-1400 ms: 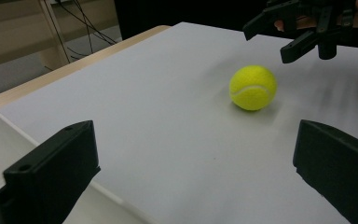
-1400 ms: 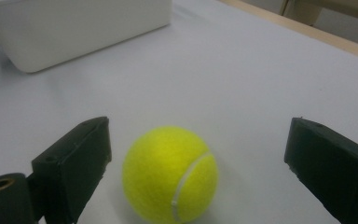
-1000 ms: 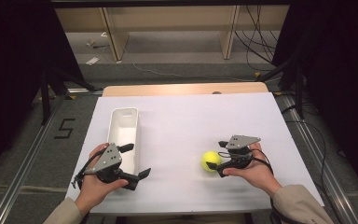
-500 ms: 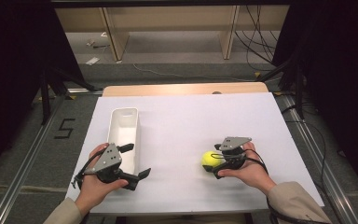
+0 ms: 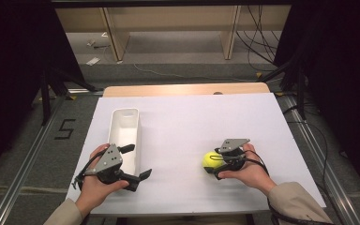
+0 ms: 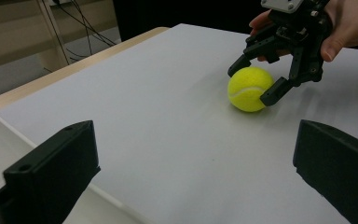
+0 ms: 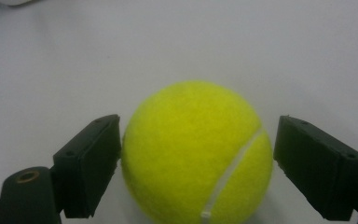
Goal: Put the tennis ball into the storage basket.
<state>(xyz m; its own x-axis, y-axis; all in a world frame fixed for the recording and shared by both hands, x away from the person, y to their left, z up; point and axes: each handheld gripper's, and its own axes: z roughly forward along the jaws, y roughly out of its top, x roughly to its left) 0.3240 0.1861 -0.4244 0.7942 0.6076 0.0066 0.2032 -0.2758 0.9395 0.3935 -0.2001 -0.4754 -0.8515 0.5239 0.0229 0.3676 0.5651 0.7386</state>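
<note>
At the lower left of the high view my left gripper [image 5: 138, 162] rests on the table [image 5: 187, 117] just beside the white tray [image 5: 124, 129], its fingers spread around nothing. Right of centre, the yellow tennis ball [image 5: 211, 160] sits on the table between the fingers of my right gripper [image 5: 215, 166], which have just been closing; one finger [image 7: 91, 163] touches it, the other stands slightly apart.

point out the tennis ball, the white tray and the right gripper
tennis ball [image 7: 193, 154], right gripper view, on its yellow felt left of the white seam
white tray [image 5: 121, 123], high view, on its far rim
right gripper [image 6: 256, 84], left gripper view, midway between its two black fingertips, at the ball
</note>
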